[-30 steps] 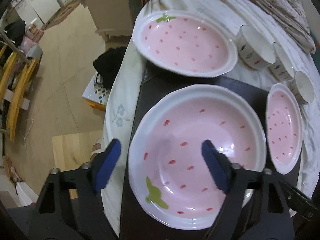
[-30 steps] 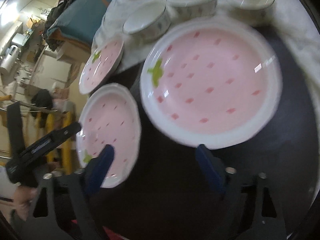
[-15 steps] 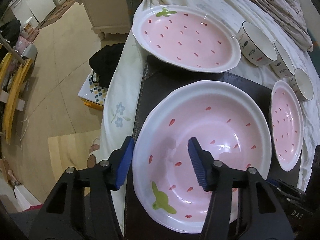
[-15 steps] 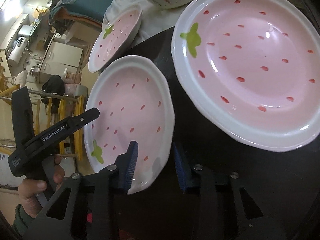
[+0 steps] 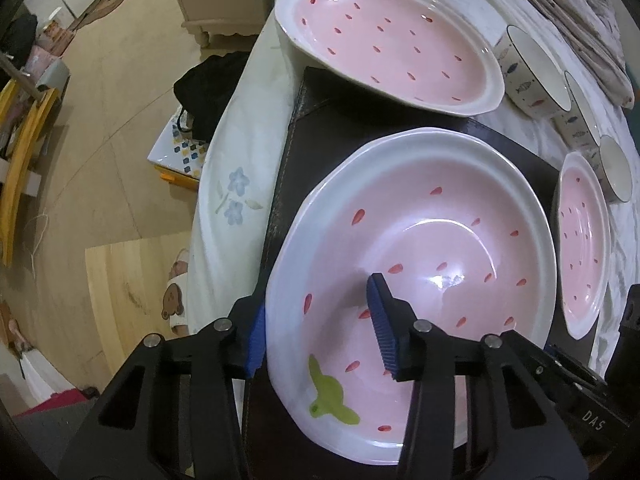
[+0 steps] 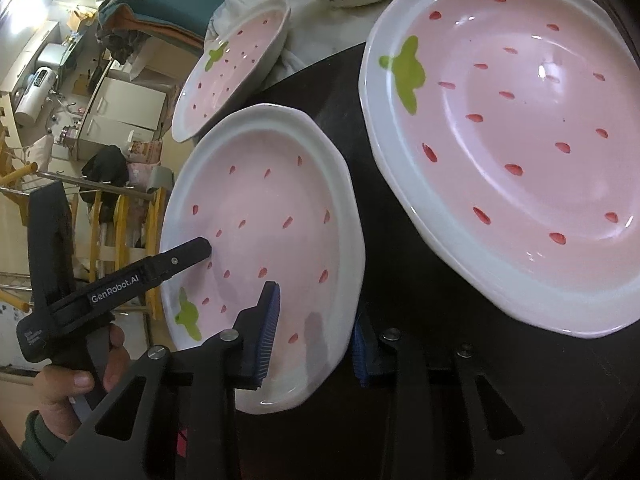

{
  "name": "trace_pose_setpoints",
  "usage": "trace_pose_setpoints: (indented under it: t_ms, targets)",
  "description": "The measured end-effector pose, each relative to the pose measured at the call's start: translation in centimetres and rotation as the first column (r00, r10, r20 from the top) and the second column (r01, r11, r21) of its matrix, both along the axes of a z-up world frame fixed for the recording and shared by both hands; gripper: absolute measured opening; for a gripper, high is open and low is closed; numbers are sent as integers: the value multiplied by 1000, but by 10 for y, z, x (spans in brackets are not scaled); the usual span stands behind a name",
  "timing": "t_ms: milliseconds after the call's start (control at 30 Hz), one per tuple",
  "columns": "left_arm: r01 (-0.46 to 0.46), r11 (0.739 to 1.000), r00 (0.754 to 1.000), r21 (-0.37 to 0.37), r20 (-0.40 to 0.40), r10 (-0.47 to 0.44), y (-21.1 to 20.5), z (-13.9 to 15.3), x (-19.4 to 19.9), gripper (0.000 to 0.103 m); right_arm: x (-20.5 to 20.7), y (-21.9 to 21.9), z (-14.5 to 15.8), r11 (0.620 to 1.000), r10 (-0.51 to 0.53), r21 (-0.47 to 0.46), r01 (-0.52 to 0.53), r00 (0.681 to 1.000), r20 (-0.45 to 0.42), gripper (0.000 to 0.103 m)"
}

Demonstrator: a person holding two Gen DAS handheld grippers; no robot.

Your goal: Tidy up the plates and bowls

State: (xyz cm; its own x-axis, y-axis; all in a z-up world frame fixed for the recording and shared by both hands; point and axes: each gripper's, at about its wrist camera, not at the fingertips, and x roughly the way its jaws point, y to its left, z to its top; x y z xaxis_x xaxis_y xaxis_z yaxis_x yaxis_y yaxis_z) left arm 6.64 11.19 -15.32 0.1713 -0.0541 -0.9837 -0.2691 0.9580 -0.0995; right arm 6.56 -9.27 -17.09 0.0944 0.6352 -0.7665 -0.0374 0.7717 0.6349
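Straddling the near-left rim of the middle pink strawberry-patterned ceramic plate (image 5: 420, 240), the left gripper (image 5: 320, 330) has one blue pad outside the rim and one inside; jaws just closing, contact unclear. The right gripper (image 6: 314, 330) brackets the same plate's (image 6: 264, 216) right rim, apparently pinching it. Plate rests on a dark brown leather-like mat (image 5: 320, 136) over a white floral tablecloth (image 5: 236, 184). Two matching plates and fish-print bowls (image 5: 532, 68) lie near. Beyond: tan floor (image 5: 100, 128), cream cabinets (image 6: 120, 108).
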Motion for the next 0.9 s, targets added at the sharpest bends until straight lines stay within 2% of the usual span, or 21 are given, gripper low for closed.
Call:
trace_pose_setpoints:
  t_ms: [167, 267, 433, 900]
  targets:
    - [-19, 1000, 1000, -7, 3, 19, 3, 1, -1, 34, -2, 1, 1, 1000, 5, -16, -5, 1000, 24, 32]
    - [-26, 1000, 1000, 3, 16, 26, 4, 6, -4, 28, -4, 1, 5, 998, 14, -64, -12, 999, 44, 27]
    - [-32, 999, 999, 6, 28, 31, 4, 14, -10, 22, -7, -4, 22, 998, 23, -63, -17, 995, 96, 21]
    - [7, 1000, 995, -21, 99, -5, -9, 46, -23, 19, -25, -18, 45, 998, 14, -58, -6, 988, 151, 22]
